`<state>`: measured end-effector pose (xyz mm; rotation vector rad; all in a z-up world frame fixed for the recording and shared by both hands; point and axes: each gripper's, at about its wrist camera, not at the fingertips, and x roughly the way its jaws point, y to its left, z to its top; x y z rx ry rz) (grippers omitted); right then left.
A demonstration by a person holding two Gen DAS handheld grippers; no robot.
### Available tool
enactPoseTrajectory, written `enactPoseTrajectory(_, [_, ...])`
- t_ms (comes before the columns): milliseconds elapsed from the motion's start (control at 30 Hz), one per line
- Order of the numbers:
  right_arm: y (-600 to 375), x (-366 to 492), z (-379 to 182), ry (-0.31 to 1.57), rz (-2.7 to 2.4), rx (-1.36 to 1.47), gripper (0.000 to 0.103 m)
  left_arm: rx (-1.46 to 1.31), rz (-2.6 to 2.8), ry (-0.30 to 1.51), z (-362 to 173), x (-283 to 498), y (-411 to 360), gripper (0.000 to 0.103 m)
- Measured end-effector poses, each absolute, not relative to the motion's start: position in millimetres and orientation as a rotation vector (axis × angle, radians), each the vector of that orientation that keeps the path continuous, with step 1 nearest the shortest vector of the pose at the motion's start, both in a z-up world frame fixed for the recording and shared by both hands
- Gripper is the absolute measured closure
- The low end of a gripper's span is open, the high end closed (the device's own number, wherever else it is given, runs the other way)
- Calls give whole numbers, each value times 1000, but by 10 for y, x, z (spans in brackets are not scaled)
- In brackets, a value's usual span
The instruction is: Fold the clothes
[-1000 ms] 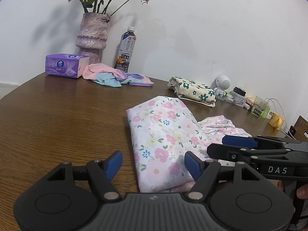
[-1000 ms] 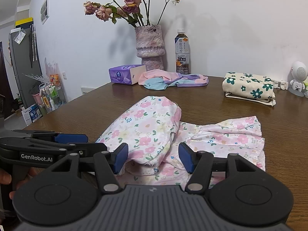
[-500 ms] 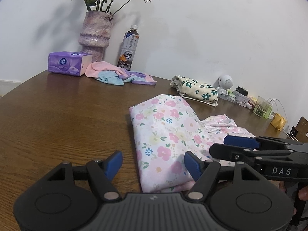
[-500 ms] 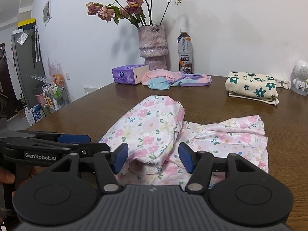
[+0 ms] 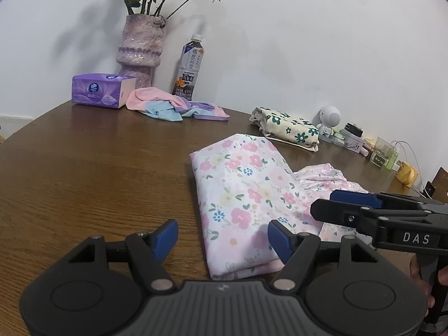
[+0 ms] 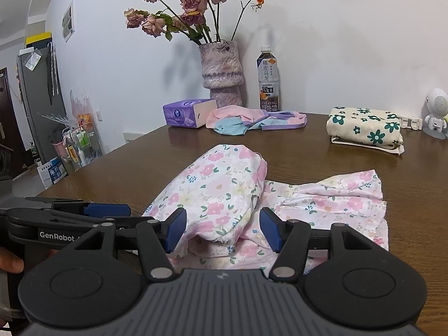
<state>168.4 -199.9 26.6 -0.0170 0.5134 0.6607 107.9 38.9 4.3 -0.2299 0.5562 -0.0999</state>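
One pink floral garment (image 6: 212, 190) lies half folded on the wooden surface (image 5: 84, 173); left tongs (image 5: 222, 238) and right tongs (image 6: 222, 228) gape empty beside it; skirt part unfolded; green-flowered bundle (image 6: 364, 127) looks finished.

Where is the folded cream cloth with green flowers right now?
The cream green-flowered cloth lies folded at the table's far right edge by the wall in the right wrist view, beside the small white robot figure and beyond the pink floral garment.

The bench (image 5: 84, 184) is brown wood with grain lines and a soft shine. The flowered garment (image 5: 243, 196) on it is thin, soft cloth. The far tea bottle (image 6: 268, 81) is clear, shiny plastic.
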Motion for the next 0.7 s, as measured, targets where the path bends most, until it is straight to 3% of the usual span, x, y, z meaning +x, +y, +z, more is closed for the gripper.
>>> enactPoseTrajectory(400, [-2024, 1811, 298, 580, 693, 47, 44, -259, -79, 533, 245, 1099, 495, 33])
enactPoseTrajectory(700, [-1848, 2191, 406, 626, 632, 101, 46, -326, -119, 616, 289, 1620, 618, 35])
